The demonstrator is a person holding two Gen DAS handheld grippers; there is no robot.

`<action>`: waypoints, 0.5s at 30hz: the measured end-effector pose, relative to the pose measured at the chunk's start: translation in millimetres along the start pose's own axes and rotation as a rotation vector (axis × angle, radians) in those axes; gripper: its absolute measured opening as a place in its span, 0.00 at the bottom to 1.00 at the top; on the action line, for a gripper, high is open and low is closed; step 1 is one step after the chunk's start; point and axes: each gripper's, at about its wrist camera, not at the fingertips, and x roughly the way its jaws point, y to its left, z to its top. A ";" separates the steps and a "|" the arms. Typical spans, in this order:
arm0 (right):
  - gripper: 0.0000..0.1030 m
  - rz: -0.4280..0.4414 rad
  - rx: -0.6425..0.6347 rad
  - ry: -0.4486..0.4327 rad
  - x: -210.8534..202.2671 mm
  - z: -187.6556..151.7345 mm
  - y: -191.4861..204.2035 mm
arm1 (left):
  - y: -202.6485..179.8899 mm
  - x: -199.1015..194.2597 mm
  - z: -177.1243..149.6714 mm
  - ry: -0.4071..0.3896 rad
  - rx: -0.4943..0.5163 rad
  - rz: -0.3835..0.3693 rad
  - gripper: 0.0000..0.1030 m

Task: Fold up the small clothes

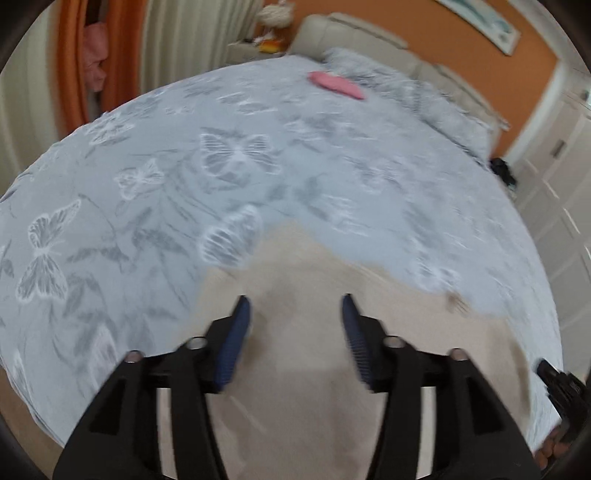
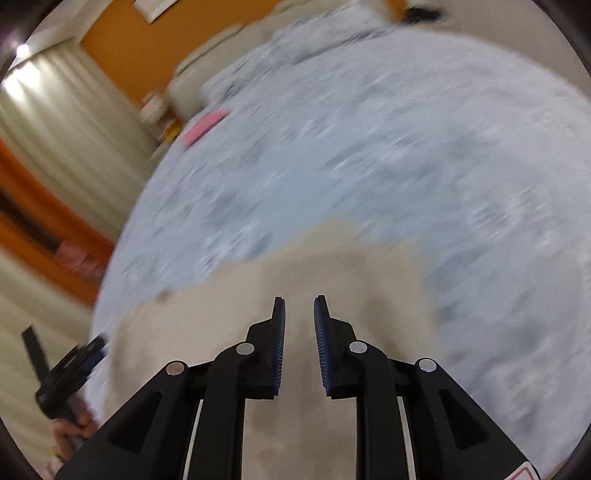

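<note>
A beige garment [image 1: 317, 332] lies flat on the near part of the bed; it also shows in the right wrist view [image 2: 343, 266]. My left gripper [image 1: 295, 306] is open and empty, hovering above the garment with blue pads wide apart. My right gripper [image 2: 299, 306] is open with a narrow gap, empty, above the same garment. A pink folded cloth [image 1: 336, 85] lies far up the bed near the pillows and shows in the right wrist view [image 2: 205, 127]. Both views are motion-blurred.
The bed [image 1: 258, 155] has a grey butterfly-print cover. Pillows [image 1: 424, 96] and a beige headboard [image 1: 354, 33] sit at the far end. Orange curtains [image 1: 70, 74] hang left, white wardrobes [image 1: 561, 192] right. The other gripper shows at the edge of each view: the right one [image 1: 557, 384], the left one [image 2: 70, 373].
</note>
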 end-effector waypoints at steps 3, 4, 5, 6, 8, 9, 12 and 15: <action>0.17 0.006 -0.136 0.147 53.7 -21.1 42.6 | -28.1 17.2 -23.4 0.064 0.059 -0.020 0.65; 0.13 -0.044 -0.197 0.165 68.5 -23.4 46.8 | -30.3 25.9 -29.8 0.081 0.081 0.014 0.65; 0.03 -0.088 -0.230 0.157 76.5 -23.3 43.7 | -27.8 35.8 -35.7 0.096 0.102 0.066 0.65; 0.00 -0.079 -0.225 0.143 78.5 -19.5 33.3 | -21.6 41.7 -40.1 0.101 0.107 0.103 0.64; 0.00 -0.047 -0.095 0.100 68.9 -3.2 -9.0 | -7.5 43.1 -42.2 0.072 0.112 0.081 0.65; 0.00 -0.062 -0.043 0.077 59.8 3.2 -25.8 | -2.9 41.0 -41.6 0.069 0.089 0.056 0.63; 0.13 -0.180 0.060 0.001 21.5 15.0 -55.2 | -6.3 39.9 -39.3 0.078 0.103 0.078 0.63; 0.13 -0.160 -0.023 -0.022 -1.6 15.7 -28.5 | -23.1 20.9 -31.1 0.048 0.073 0.065 0.63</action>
